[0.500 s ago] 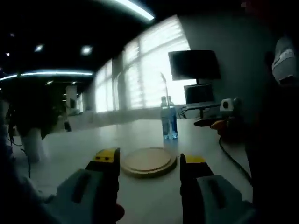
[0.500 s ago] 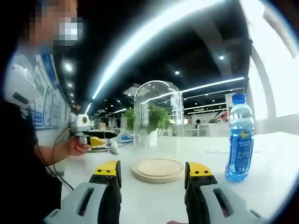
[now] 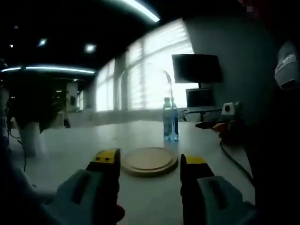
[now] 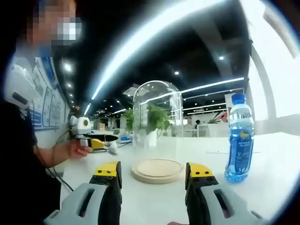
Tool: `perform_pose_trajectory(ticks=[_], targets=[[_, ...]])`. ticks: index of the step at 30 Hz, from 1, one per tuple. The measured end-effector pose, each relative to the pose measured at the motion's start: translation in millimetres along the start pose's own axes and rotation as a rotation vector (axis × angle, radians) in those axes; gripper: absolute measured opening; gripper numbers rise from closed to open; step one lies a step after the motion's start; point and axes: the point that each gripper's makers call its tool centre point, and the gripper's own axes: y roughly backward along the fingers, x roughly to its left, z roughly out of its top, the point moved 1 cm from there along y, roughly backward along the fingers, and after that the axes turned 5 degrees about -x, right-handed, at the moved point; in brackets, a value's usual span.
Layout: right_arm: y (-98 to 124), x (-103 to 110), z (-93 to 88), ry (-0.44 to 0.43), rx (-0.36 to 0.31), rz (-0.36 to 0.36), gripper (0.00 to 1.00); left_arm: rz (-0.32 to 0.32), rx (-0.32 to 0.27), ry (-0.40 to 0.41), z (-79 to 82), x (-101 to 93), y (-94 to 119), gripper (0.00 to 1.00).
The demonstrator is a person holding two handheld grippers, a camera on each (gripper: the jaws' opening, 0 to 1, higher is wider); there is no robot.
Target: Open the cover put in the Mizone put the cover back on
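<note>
Both tools — left (image 3: pixel 149 166) and right (image 4: pixel 152 173) — stand wide open, holding nothing. The glass dome cover (image 4: pixel 156 126) sits on its wooden base (image 4: pixel 157 170) on the worktop (image 4: pixel 262 187); the Mizone bottle (image 4: pixel 239 138) stands nearby. Risk — smooth glass slipping from the jaws, or a careless swing toppling the bottle.

Left gripper: my grey two-jaw gripper with yellow-capped black tips (image 3: pixel 149 161) sits low and level, jaws spread wide apart, nothing between them.
Right gripper: my matching grey gripper with yellow-tipped black jaws (image 4: pixel 153 171) is likewise parted, gripping nothing.
My hand (image 4: pixel 77 149): in the right gripper view, bare forearm outstretched, fingers wrapped round the left gripper's handle.
</note>
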Motion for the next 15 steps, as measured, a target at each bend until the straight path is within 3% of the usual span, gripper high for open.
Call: perform_pose_trajectory(ticks=[8, 12, 15], targets=[[1.8, -6.0, 5.1, -0.023, -0.024, -0.027, 0.48, -0.008, 0.031, -0.029, -5.5, -4.7, -1.9, 0.44], [2.3, -19.0, 11.8, 0.04, -0.047, -0.126, 0.41, -0.004, 0.028, -0.027, -4.8, -3.8, -1.6, 0.44], [-8.1, -17.4, 8.7, 0.025, -0.029, -0.085, 0.41, 0.002, 0.014, 0.001, -2.7, -0.2, -0.1, 0.44]])
